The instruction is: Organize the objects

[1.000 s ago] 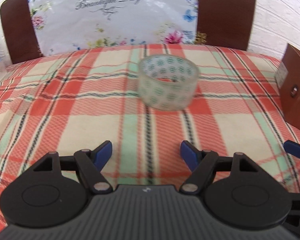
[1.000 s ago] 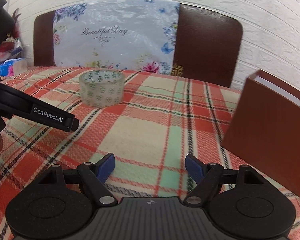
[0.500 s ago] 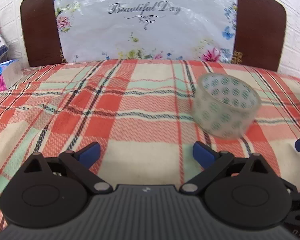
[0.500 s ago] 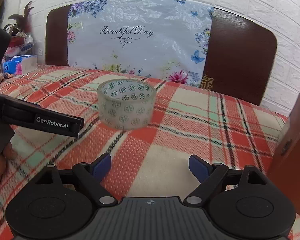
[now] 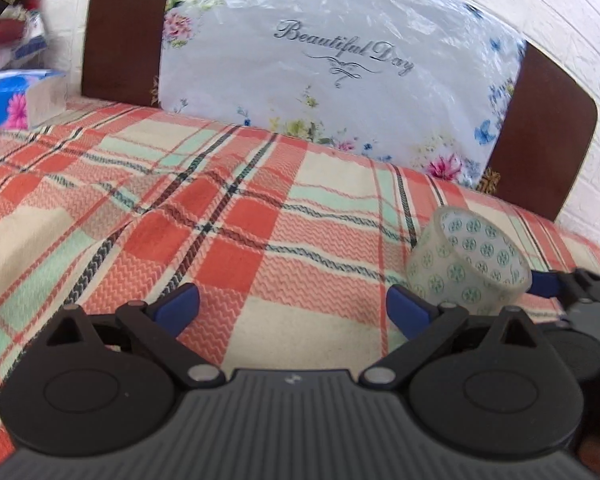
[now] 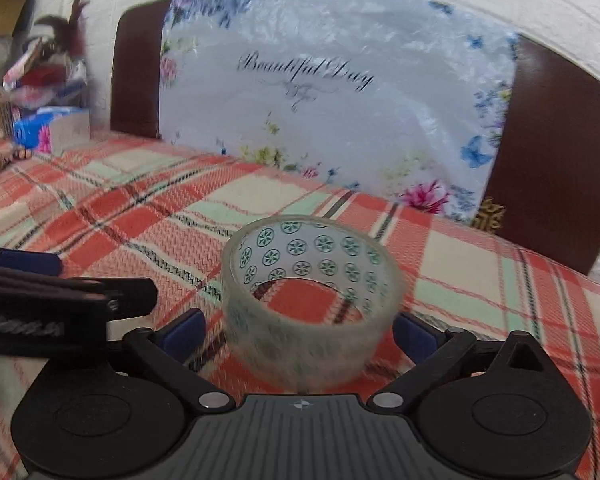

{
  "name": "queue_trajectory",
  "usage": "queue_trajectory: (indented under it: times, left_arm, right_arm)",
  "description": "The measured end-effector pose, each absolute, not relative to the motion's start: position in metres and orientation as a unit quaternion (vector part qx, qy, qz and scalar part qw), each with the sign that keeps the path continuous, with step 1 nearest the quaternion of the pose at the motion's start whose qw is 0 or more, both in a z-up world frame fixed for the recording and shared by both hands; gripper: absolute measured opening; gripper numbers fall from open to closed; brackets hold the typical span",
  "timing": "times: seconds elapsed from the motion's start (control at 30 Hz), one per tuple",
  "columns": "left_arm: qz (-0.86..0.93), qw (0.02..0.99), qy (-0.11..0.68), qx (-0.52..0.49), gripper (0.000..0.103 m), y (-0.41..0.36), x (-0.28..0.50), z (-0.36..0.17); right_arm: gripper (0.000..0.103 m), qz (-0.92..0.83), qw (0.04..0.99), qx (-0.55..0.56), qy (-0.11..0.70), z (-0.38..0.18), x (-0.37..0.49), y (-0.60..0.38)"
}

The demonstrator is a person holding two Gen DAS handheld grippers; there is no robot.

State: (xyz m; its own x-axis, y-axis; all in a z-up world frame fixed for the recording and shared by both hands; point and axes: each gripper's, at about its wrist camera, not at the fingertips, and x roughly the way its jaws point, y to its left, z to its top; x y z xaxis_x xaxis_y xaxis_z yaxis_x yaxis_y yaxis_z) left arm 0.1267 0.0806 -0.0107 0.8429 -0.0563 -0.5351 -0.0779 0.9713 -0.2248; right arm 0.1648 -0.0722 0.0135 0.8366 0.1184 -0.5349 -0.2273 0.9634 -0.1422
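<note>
Clear tape roll (image 6: 312, 304) | flat on plaid cloth (image 6: 460, 280) | axis upright

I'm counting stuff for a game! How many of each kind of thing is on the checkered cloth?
Tape roll: 1
Blue tissue pack: 1
Grippers: 2, left gripper and right gripper
Total: 4
The heap at the far left is too blurred to count.

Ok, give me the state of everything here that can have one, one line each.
Tape roll: lying flat on the tablecloth, between the right gripper's fingers, not pinched.
Right gripper: jaws opening, pads clear of the roll.
Left gripper: open, empty.
Tissue box: resting at the far left edge.
</note>
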Motion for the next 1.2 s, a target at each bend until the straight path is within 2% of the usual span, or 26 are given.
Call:
queue_trajectory:
  times: [0.1,0.2,0.5,0.97,1.1,1.2]
  left_arm:
    - [0.008,0.952,0.276,-0.132,0.101,0.086,0.127,-0.011]
    - [0.008,0.952,0.276,-0.132,0.102,0.086,0.129,-0.011]
    - [0.016,0.954,0.287,-0.088,0.103,0.075,0.131,-0.012]
    - [0.029,0.948,0.317,-0.012,0.103,0.051,0.132,-0.009]
    - [-0.008,0.937,0.349,-0.035,0.103,0.030,0.126,0.000]
    - [-0.081,0.923,0.374,-0.037,0.096,-0.014,0.115,0.017]
  right_arm:
    - [0.101,0.095,0.953,-0.097,0.271,0.013,0.173,-0.070]
    - [0.089,0.103,0.954,-0.091,0.266,0.013,0.171,-0.073]
    - [0.089,0.082,0.955,-0.076,0.274,0.014,0.141,-0.092]
    - [0.089,-0.057,0.951,-0.026,0.302,0.011,-0.028,-0.221]
    - [0.088,-0.095,0.949,0.015,0.300,0.009,-0.050,-0.250]
    - [0.090,-0.100,0.949,0.004,0.300,0.007,-0.048,-0.246]
